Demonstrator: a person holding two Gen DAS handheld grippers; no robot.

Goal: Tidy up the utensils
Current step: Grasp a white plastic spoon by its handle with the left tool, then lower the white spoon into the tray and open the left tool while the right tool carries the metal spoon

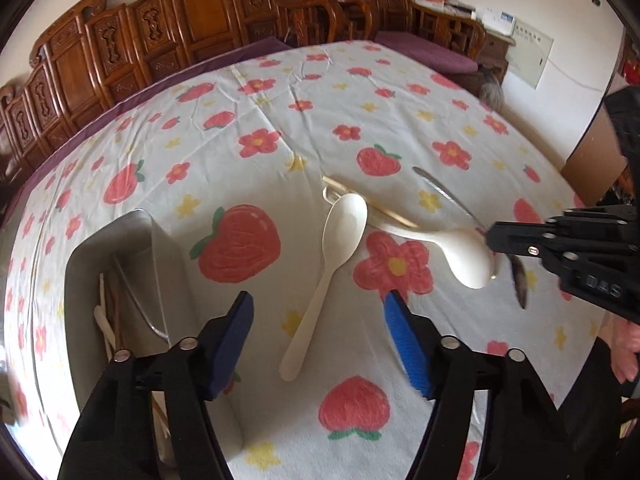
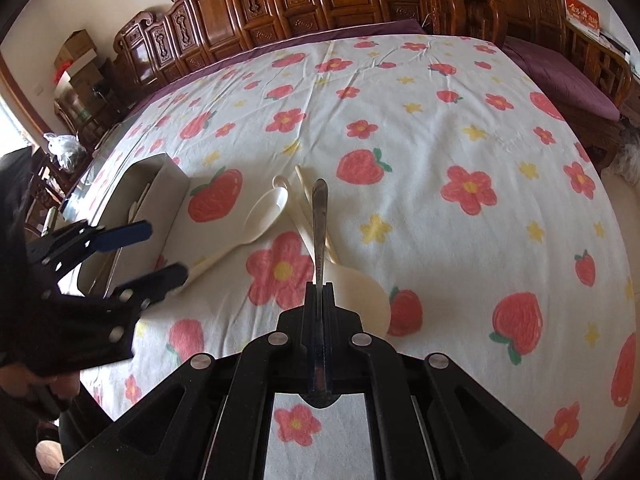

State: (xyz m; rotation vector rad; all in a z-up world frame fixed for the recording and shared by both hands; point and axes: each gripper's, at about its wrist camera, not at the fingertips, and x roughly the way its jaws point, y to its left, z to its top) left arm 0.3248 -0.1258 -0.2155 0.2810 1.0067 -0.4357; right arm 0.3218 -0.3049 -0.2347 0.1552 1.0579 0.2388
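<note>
My left gripper (image 1: 320, 316) is open with blue pads, poised just above the handle of a cream plastic spoon (image 1: 324, 276) that lies on the cloth. It also shows in the right wrist view (image 2: 156, 250). My right gripper (image 2: 319, 286) is shut on a metal spoon (image 2: 319, 224), its handle pointing forward; in the left wrist view it (image 1: 494, 240) holds the metal spoon (image 1: 444, 192) at the right. A second cream spoon (image 1: 460, 254) and wooden chopsticks (image 1: 372, 204) lie under it. A metal utensil tray (image 1: 160, 248) sits at the left, holding several utensils.
The table carries a white cloth (image 1: 360, 112) with strawberries and flowers. Carved wooden chairs (image 1: 120, 52) line the far side, with purple cushions (image 2: 560, 76). The person's hand (image 1: 628, 344) shows at the right edge.
</note>
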